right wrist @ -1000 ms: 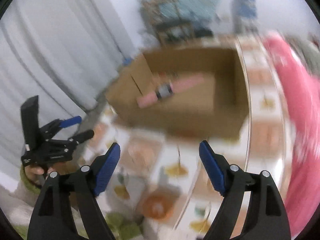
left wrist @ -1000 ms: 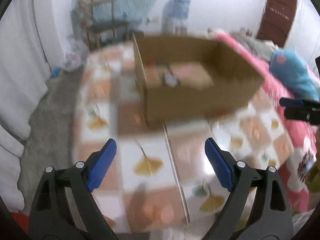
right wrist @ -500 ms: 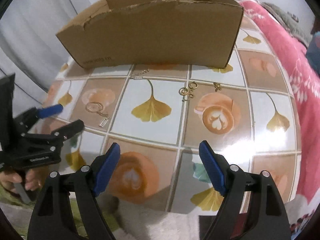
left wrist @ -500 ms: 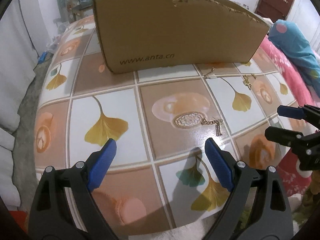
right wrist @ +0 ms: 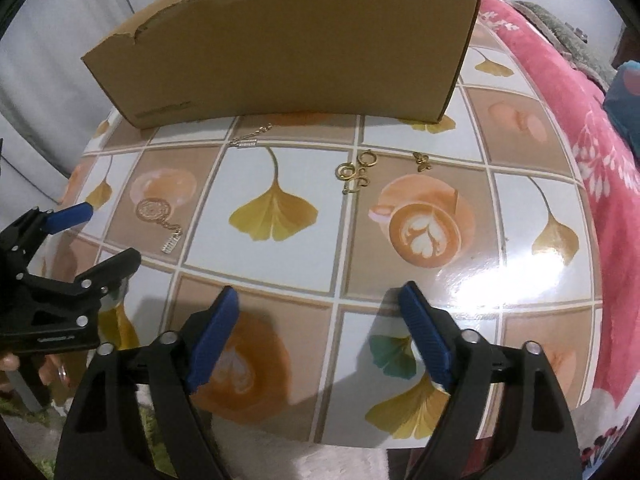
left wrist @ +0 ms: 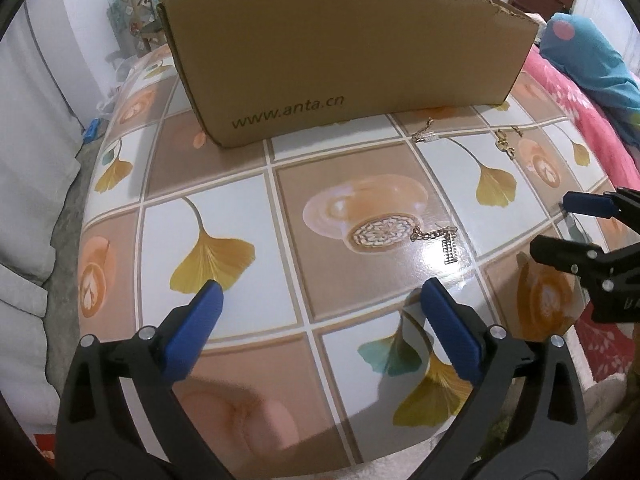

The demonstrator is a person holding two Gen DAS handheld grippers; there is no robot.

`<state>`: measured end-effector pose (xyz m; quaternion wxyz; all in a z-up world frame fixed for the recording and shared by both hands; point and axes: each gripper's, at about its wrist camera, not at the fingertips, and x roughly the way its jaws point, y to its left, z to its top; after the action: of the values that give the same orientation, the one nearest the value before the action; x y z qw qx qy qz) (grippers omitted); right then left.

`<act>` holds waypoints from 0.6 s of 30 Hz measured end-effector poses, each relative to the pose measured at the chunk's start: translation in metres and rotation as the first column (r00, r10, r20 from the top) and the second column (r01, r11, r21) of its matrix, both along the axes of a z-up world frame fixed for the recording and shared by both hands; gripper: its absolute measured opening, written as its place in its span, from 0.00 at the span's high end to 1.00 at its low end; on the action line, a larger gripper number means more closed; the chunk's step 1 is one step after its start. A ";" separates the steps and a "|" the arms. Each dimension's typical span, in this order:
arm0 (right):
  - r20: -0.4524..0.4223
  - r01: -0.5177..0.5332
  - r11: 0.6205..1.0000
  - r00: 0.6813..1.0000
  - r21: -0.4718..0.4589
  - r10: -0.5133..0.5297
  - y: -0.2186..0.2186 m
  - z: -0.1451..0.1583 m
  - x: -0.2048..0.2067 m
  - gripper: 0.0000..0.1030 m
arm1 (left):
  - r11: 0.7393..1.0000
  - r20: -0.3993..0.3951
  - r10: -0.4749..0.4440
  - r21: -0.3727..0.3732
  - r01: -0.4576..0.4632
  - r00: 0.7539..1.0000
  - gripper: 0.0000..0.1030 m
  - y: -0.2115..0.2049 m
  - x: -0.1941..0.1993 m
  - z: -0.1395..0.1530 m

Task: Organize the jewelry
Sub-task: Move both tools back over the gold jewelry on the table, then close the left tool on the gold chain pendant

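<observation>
Jewelry lies on the tiled-pattern table [left wrist: 224,220] in front of a cardboard box [left wrist: 340,52] [right wrist: 288,48]. A round filigree pendant [left wrist: 380,234] [right wrist: 154,210] with a short chain and tag is nearest. A thin chain with a bar [left wrist: 426,134] [right wrist: 250,138] lies by the box. Gold rings [right wrist: 354,172] [left wrist: 505,146] and a small butterfly piece [right wrist: 422,161] sit further right. My left gripper [left wrist: 320,292] [right wrist: 109,234] hovers over the near table, its jaws opening, nothing between them. My right gripper [right wrist: 319,294] [left wrist: 551,224] hovers alongside, its jaws also opening and empty.
A pink flowered blanket [right wrist: 580,128] lies along the table's right side, with a blue cushion [left wrist: 588,56] on it. White curtains [left wrist: 24,160] hang at the left. The box wall hides its inside. A hand [right wrist: 24,364] holds the left gripper at the table's near edge.
Both grippers have sunk from above the box to low over the table's front. The inside of the box has gone out of sight, and the jewelry has come into view. Both jaws stand slightly wider.
</observation>
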<state>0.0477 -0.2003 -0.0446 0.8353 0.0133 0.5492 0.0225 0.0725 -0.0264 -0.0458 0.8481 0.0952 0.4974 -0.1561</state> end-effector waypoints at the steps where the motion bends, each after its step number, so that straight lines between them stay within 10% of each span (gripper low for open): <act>1: 0.001 0.002 1.000 1.000 -0.001 -0.002 0.000 -0.001 0.000 0.12 | 1.000 -0.003 0.001 0.002 -0.001 1.000 0.06 -0.001 0.000 0.000; 18: 0.032 0.020 0.999 0.999 -0.045 -0.019 0.003 -0.005 0.002 0.06 | 1.000 -0.012 -0.002 0.005 0.002 1.000 0.06 -0.001 0.001 -0.002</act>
<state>0.0495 -0.1974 -0.0492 0.8441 -0.0006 0.5361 0.0022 0.0737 -0.0278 -0.0474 0.8447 0.0968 0.5028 -0.1561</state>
